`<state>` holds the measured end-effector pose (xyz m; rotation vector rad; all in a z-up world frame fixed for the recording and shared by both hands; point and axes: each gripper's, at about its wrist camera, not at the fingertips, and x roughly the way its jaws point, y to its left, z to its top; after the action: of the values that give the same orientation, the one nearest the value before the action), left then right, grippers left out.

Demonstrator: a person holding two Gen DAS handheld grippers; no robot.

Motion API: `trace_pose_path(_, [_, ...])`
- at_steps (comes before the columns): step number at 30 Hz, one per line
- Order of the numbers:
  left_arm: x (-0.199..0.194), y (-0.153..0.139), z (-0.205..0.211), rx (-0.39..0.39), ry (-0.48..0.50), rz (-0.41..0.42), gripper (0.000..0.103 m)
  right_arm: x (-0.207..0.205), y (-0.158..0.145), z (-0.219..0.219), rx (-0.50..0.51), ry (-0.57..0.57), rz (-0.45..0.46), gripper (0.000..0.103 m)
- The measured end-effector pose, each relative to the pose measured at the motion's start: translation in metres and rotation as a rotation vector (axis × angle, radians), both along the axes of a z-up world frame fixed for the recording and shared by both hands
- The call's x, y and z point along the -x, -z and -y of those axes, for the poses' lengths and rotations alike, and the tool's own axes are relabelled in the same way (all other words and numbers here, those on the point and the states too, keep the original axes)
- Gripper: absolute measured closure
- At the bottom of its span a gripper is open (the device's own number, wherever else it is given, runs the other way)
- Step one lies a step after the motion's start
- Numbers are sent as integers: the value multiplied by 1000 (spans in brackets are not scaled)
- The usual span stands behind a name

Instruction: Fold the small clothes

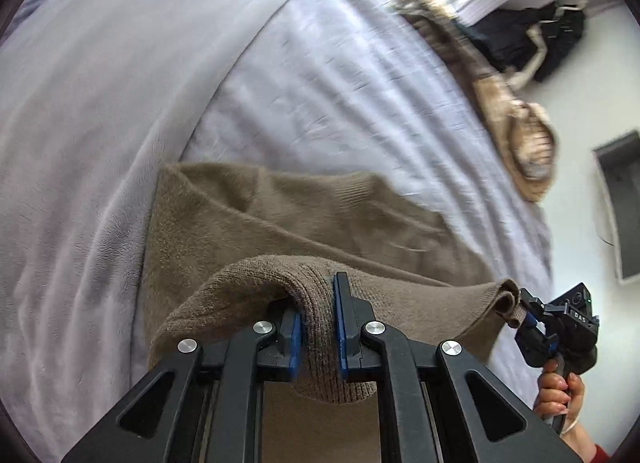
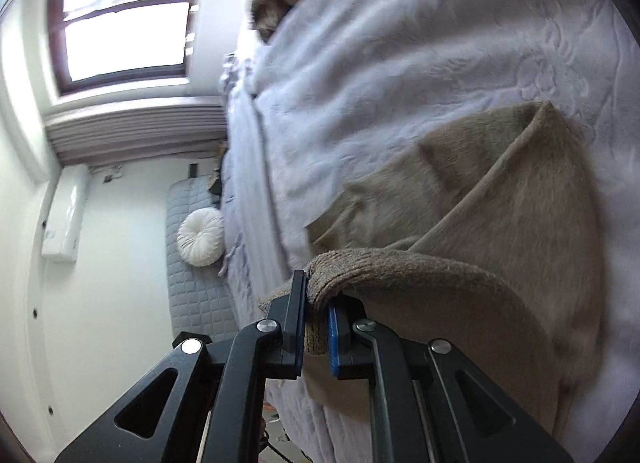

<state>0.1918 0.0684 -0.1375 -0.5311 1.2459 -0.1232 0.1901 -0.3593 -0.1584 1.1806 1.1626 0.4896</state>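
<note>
Left wrist view showed our left gripper [image 1: 318, 327] nearly closed, its blue pads [image 1: 341, 327] pinching a ribbed hem of the brown sweater [image 1: 280, 223]. We saw the rest of the sweater spread on the pale bed cover [image 1: 340, 75], with a lavender blanket [image 1: 100, 103] beside it toward the bed's left edge. At the lower right of that view our right gripper [image 1: 524, 321] clamped another corner of the same hem, a hand [image 1: 558, 391] with a red cuff wrapped around its handle. A furry tan garment [image 1: 516, 135] lay along the far edge of the bed, and dark clothes [image 1: 524, 39] sat beyond it.

From the right wrist view we saw the right gripper [image 2: 318, 327] likewise almost shut on the ribbed edge of the sweater [image 2: 500, 203], the cloth lifted in a fold over the bed cover [image 2: 400, 43]. A round white cushion [image 2: 201, 237] leaned against the quilted headboard [image 2: 192, 303], beneath a window [image 2: 128, 15].
</note>
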Motion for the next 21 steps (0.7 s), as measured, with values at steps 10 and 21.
trace_pose_path(10, [-18, 3, 10, -87, 31, -84, 83, -34, 45, 5, -66, 39, -158, 58])
trace_pose_path(21, [-1, -54, 14, -180, 42, 42, 83, -40, -11, 6, 91, -37, 10, 46])
